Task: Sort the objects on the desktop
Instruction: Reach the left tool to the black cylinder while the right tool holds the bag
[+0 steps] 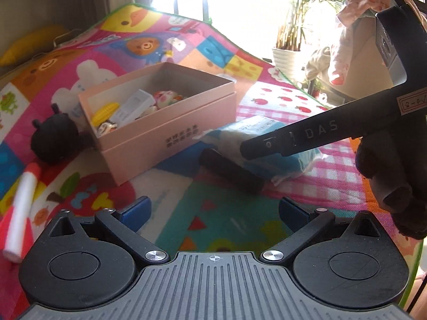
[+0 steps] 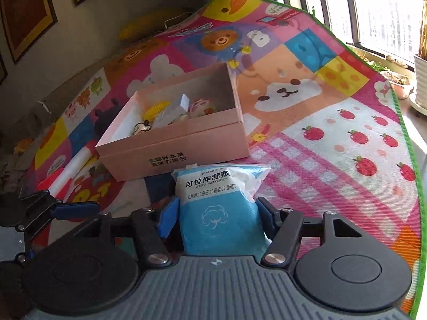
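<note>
Strong daylight enters through the window [image 1: 240, 8] and burns it white; the edges bend, and the white marker [image 1: 20, 213] looks blurred.

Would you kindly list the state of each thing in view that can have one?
Pink box: open, lidless, partly filled with small items.
Blue cotton pack: sealed, between the right gripper's fingers.
Right gripper: closed on the pack.
Left gripper: open, empty.
Black cylinder: lying flat on the mat.

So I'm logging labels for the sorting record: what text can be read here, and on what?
"可拉伸湿敷" and "STRETCH WET COTTON": blue-and-white plastic cotton pack.
"DAS": black right gripper arm.
Two rows of dark characters on the pink cardboard box: too blurred.
Handwritten white tag: unreadable.
</note>
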Action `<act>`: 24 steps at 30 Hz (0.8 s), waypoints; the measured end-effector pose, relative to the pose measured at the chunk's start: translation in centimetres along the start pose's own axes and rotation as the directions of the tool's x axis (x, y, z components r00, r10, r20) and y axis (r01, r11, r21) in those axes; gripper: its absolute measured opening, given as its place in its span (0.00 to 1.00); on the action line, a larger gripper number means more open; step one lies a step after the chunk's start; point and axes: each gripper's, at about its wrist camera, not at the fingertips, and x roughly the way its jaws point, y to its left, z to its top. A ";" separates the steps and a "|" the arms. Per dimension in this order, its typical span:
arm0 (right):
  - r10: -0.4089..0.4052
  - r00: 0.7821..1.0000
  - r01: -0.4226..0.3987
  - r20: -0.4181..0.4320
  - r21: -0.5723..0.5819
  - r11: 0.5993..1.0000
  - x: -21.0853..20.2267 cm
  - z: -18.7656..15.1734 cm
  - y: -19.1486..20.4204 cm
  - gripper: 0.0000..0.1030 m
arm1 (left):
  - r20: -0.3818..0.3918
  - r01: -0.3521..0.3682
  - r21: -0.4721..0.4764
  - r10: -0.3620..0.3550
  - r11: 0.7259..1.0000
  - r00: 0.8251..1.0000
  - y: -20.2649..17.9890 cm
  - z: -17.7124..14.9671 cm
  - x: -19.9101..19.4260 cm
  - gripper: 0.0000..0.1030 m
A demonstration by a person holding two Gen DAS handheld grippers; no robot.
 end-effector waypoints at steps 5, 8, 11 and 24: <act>0.171 0.983 -0.171 -0.066 -0.001 0.985 0.7 0.1 4.1 0.53 | -0.011 -0.041 -0.082 0.040 0.996 0.999 2.9 -1.7 -1.7 1.00; 0.076 0.997 -0.077 -0.007 -0.033 0.997 0.1 0.4 4.6 0.53 | -0.003 -0.043 -0.105 0.042 0.994 0.999 3.4 -1.8 -1.6 1.00; 0.001 1.000 0.000 0.025 -0.011 1.000 -1.0 0.6 2.4 0.53 | 0.008 0.002 -0.058 -0.002 0.998 1.000 3.0 -1.5 -1.0 1.00; -0.067 0.997 0.065 0.033 0.043 0.997 -1.1 -2.6 -1.2 0.61 | -0.061 0.108 -0.033 -0.110 0.994 0.992 2.5 -3.2 -2.0 1.00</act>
